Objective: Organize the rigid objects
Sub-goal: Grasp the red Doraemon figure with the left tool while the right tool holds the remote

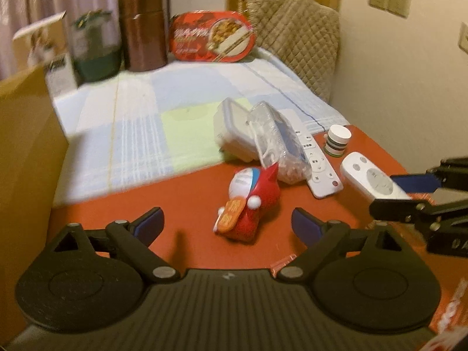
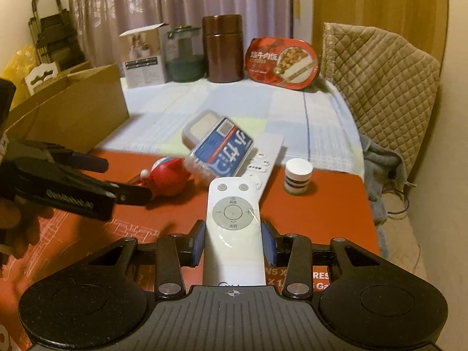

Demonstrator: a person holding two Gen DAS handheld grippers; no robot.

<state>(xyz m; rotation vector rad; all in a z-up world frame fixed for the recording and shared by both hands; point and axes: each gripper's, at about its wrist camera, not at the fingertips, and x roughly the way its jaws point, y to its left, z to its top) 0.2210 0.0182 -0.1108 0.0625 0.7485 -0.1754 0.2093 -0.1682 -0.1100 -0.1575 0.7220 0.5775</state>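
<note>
My right gripper (image 2: 233, 242) is shut on a short white remote (image 2: 233, 225) with a round grey dial, low over the red table; it also shows in the left wrist view (image 1: 374, 180). My left gripper (image 1: 228, 223) is open and empty, just in front of a red and white cat figurine (image 1: 248, 201) lying on its side, also in the right wrist view (image 2: 168, 180). Behind lie a clear box of cotton swabs (image 2: 219, 153), a lidded plastic container (image 1: 231, 134), a long white remote (image 1: 317, 162) and a small striped jar (image 2: 297, 177).
A cardboard box (image 2: 76, 111) stands at the left. At the back on the checked cloth (image 1: 140, 134) stand a brown canister (image 2: 223, 49), a green jar (image 2: 182, 55), a white carton (image 2: 143, 58) and a red meal tub (image 2: 283, 63). A quilted chair (image 2: 383, 70) is at the right.
</note>
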